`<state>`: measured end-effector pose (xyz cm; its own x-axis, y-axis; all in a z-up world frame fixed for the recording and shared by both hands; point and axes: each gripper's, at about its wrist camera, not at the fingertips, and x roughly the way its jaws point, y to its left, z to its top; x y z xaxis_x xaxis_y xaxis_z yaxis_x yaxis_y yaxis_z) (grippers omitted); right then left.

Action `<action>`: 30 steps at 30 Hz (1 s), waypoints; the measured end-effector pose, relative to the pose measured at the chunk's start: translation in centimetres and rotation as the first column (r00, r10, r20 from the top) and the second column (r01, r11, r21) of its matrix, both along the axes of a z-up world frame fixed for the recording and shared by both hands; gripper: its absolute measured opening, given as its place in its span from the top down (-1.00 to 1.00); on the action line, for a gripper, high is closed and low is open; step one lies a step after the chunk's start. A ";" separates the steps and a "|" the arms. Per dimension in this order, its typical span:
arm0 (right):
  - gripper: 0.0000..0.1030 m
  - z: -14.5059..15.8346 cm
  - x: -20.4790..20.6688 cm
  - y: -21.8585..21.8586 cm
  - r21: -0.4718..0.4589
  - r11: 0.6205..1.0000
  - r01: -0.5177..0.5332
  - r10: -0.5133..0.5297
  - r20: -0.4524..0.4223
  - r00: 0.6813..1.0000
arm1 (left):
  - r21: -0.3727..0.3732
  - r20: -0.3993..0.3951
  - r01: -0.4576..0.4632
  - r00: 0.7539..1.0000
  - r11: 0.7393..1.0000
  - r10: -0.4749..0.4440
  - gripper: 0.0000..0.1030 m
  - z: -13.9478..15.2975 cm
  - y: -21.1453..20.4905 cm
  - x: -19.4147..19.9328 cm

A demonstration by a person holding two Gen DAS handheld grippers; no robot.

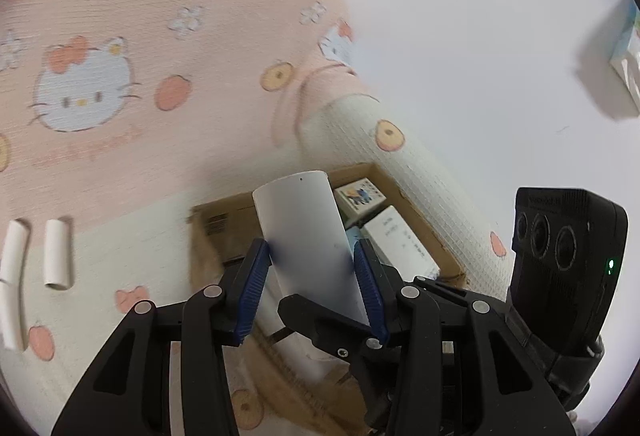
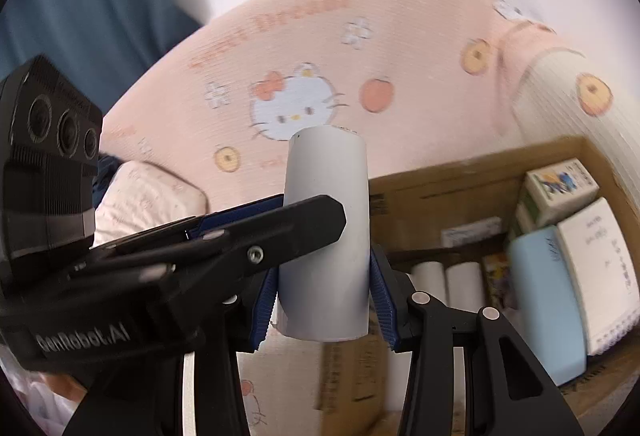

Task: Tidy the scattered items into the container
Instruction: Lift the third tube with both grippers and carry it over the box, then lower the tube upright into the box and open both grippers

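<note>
Both your grippers, left gripper [image 1: 316, 256] and right gripper [image 2: 324, 296], clamp one white tube [image 1: 308, 236] partway open above the cardboard box [image 1: 420, 220]; two tubes [image 1: 56, 256] lie far left.

Both grippers [image 1: 312, 268] [image 2: 324, 296] clamped (crossing closely).

A bed with a pink cartoon-cat sheet [image 1: 120, 36] carries the items. A cardboard box [image 1: 216, 224] sits on it, two short white tubes [image 1: 36, 256] lie apart from the box, and a pillow [image 2: 148, 196] rests further off.
</note>
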<state>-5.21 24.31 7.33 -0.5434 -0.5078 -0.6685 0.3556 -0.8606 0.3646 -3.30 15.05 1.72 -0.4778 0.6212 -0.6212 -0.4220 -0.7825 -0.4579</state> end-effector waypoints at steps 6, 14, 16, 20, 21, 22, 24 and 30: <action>0.20 -1.6 -1.5 2.5 0.035 0.999 0.026 -0.029 0.073 0.997 | 0.050 0.172 0.050 0.983 0.997 -0.058 0.06 -2.6 2.5 -2.9; 0.20 -4.1 -3.5 4.8 0.108 0.993 0.044 -0.063 0.181 0.982 | 0.027 0.348 0.084 0.933 0.996 -0.088 0.11 -5.4 6.2 -5.5; 0.20 -4.6 -3.8 5.2 0.133 0.990 0.051 -0.077 0.196 0.977 | 0.017 0.375 0.092 0.922 0.996 -0.091 0.13 -6.0 7.1 -5.7; 0.20 -5.6 -4.3 5.8 0.180 0.982 0.061 -0.099 0.211 0.972 | 0.013 0.406 0.106 0.908 0.994 -0.102 0.14 -7.1 8.0 -6.3; 0.20 -5.8 -4.4 6.0 0.186 0.981 0.063 -0.104 0.217 0.971 | 0.020 0.420 0.104 0.902 0.994 -0.103 0.14 -7.4 8.1 -6.5; 0.20 -6.0 -4.6 6.2 0.185 0.981 0.066 -0.107 0.224 0.969 | 0.026 0.433 0.101 0.895 0.995 -0.102 0.14 -7.7 8.2 -6.8; 0.20 -6.4 -5.0 6.7 0.177 0.982 0.071 -0.114 0.245 0.963 | 0.047 0.466 0.095 0.878 0.994 -0.106 0.14 -8.6 8.3 -7.4; 0.20 -6.4 -5.2 7.8 0.209 0.973 0.103 -0.150 0.225 0.963 | 0.050 0.528 0.073 0.844 0.996 -0.089 0.91 -10.9 8.5 -8.8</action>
<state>-10.38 32.07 0.96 -0.4086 -0.2935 -0.8642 0.1628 -0.9551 0.2474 -12.10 23.52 -9.18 -0.0281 0.6636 -0.7476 -0.1706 -0.7401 -0.6505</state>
